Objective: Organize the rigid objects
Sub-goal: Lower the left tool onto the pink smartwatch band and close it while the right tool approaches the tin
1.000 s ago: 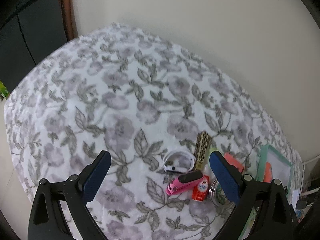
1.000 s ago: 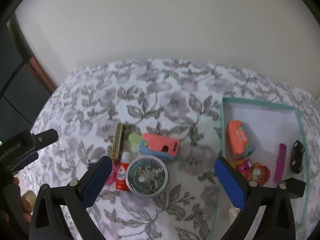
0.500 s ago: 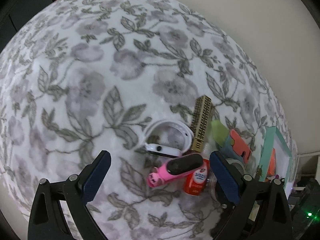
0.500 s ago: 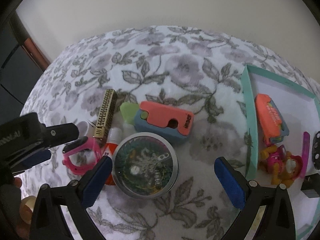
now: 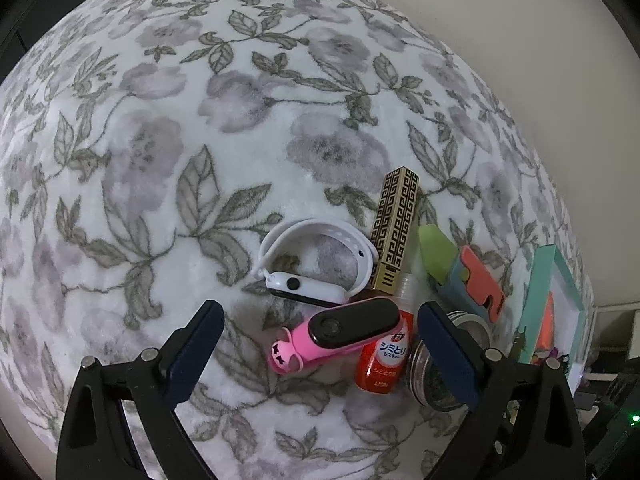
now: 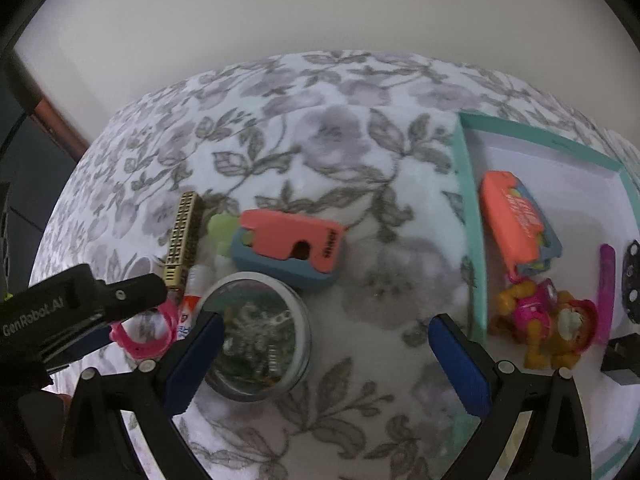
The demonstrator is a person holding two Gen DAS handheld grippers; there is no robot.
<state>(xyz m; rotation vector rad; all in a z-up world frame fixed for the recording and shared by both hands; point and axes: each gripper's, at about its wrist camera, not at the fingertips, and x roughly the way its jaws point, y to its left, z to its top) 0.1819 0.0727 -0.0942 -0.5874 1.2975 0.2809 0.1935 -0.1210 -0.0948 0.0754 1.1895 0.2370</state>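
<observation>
The left gripper [image 5: 320, 344] hangs released around the pink fitness band [image 5: 332, 334], near the white smartwatch [image 5: 316, 260]. The right gripper [image 6: 322, 354] gapes, empty, beside the round tin [image 6: 260, 336].

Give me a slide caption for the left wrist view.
Open left hand-held gripper hovers over a pink smart band beside a white smartwatch on the floral blanket.
</observation>
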